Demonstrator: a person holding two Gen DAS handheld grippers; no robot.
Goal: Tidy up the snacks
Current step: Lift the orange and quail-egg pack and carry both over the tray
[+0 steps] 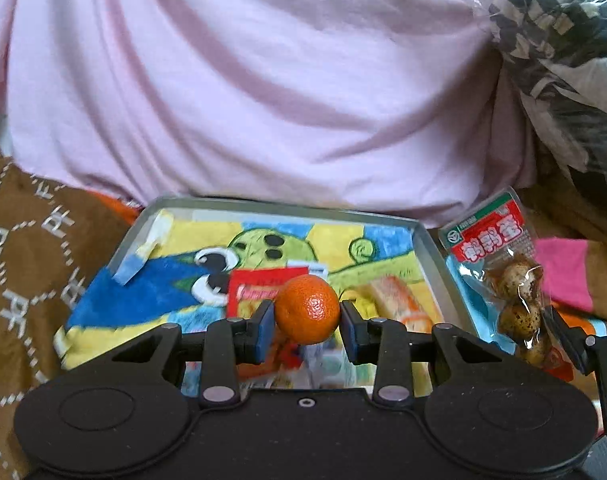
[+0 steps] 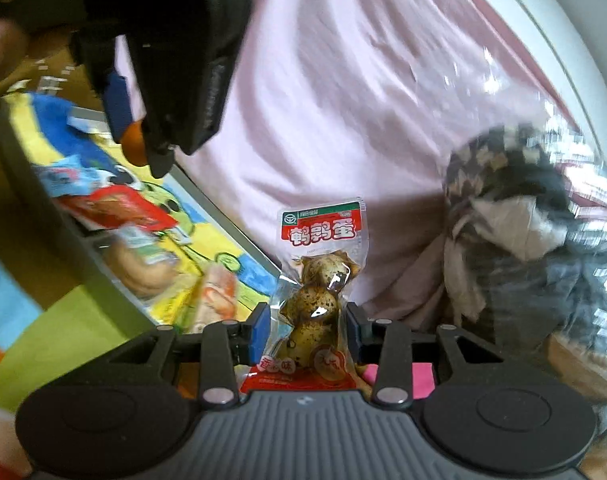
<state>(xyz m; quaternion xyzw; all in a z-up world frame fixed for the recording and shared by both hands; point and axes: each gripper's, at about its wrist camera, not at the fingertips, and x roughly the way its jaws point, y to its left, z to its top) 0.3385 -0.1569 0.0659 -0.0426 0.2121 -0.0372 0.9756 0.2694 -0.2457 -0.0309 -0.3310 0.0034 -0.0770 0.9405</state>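
My left gripper is shut on a small orange mandarin and holds it above the metal tray. The tray is lined with a bright cartoon towel and holds several snack packets, among them a red one. My right gripper is shut on a clear pack of quail eggs with a red label, just right of the tray. That pack also shows in the left wrist view. The left gripper with the mandarin shows at the upper left of the right wrist view.
A pink sheet bulges behind the tray. A clear plastic bag with checkered cloth lies at the right. A brown patterned fabric lies left of the tray. A pink item lies at the right.
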